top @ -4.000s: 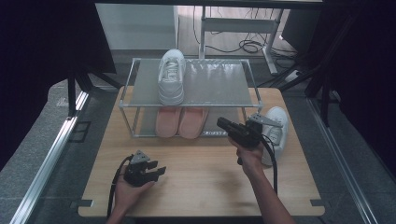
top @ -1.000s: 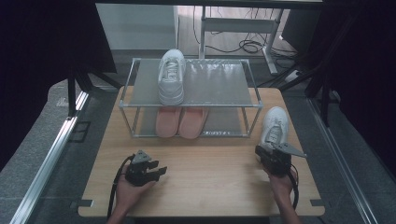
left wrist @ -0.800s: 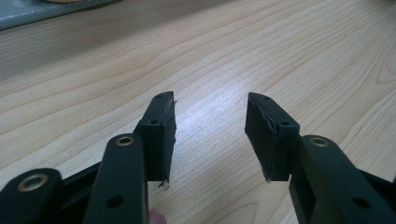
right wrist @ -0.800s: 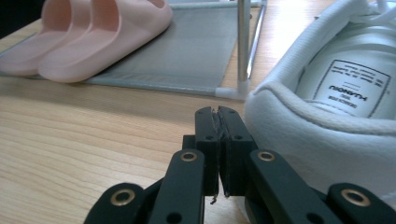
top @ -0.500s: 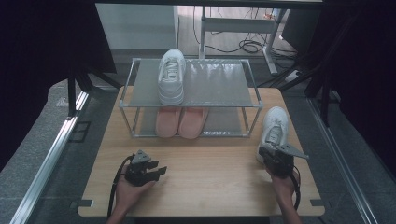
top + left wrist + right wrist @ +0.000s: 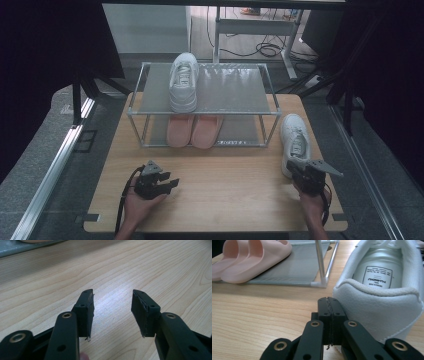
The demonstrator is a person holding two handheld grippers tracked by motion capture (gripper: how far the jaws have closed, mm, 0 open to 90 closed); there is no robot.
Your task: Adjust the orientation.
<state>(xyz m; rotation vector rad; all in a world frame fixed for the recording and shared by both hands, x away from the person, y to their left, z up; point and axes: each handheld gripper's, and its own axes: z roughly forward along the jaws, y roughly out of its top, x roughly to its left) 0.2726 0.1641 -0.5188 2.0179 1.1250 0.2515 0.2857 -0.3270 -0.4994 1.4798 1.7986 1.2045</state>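
One white sneaker [image 6: 183,81] stands on the top shelf of a low metal shoe rack [image 6: 204,95]. Its mate, a second white sneaker [image 6: 295,140] [image 6: 382,287], sits on the wooden table [image 6: 225,185] right of the rack. My right gripper [image 6: 304,176] [image 6: 329,305] rests on the table just behind that sneaker's heel, jaws shut with nothing between them. My left gripper [image 6: 165,182] [image 6: 112,308] lies at the front left of the table, jaws open over bare wood.
A pair of pink slippers [image 6: 195,131] [image 6: 249,257] lies on the rack's lower shelf. Rack legs [image 6: 321,263] stand close to the sneaker on the table. Dark curtains flank the table; cables and a desk frame [image 6: 255,30] lie beyond.
Four seconds ago the right gripper was up near the rack's right end; it has drawn back to the table's front right, behind the sneaker's heel. The left gripper has stayed put.
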